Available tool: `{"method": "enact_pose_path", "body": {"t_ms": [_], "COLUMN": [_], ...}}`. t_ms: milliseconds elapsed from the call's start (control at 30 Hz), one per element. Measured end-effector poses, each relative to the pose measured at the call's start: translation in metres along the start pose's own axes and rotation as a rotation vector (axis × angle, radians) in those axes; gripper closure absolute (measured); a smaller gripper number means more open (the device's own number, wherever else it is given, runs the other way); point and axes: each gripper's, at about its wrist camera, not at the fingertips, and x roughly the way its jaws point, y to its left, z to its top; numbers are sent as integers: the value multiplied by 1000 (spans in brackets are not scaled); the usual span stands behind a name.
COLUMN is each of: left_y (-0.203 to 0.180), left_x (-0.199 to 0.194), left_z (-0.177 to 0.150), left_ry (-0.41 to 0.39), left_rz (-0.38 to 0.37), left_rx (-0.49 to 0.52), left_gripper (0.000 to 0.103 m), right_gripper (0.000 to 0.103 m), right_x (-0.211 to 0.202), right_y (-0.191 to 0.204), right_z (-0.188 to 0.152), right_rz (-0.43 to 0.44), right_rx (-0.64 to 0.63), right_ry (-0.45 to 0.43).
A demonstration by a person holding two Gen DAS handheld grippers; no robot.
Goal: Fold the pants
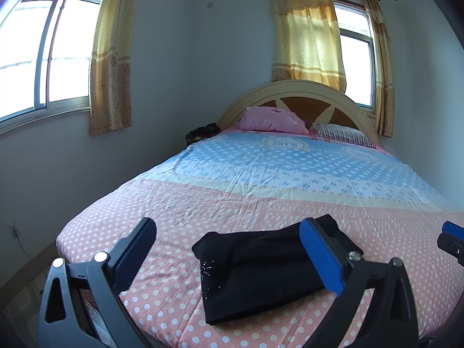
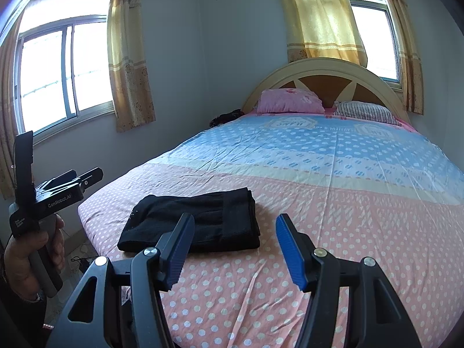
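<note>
Closest to you are the blue-padded fingers of your left gripper, spread wide and holding nothing, with the black pants lying on the bed between and just beyond them; your right gripper is likewise released, its jaws parted over bare sheet just to the right of the garment and touching none of it; the pants sit near the foot of the bed, toward its left edge, on the pink polka-dot part of the sheet; they lie as one compact, layered rectangle with edges stacked fairly square, a small rhinestone spray showing on the upper layer; judging by that shape, the folding looks essentially done, and what may remain is at most a light squaring of the loose corner at the far left, or simply pulling both tools away; by count, you have one pair of pants, two grippers, two pillows at the headboard, one pink and one striped, two windows with yellow curtains, and one dark bundle at the bed's far left edge, too small to identify.
</note>
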Motion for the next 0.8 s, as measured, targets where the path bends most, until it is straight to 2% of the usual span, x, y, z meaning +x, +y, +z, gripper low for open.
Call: {"method": "enact_pose_path", "body": {"t_ms": [467, 800], "left_y": [-9, -6], "left_x": [-4, -3], "left_z": [2, 3], "left_ry": [0, 5], "left_rz": [6, 23], "left_rx": [38, 25], "left_gripper": [0, 0], "right_gripper": [43, 43], "right_x": [-3, -2], "right_y": [0, 2], "right_z": [-2, -4], "right_rz": [0, 2], "right_rx": [8, 4], "right_ry": [-14, -9]}}
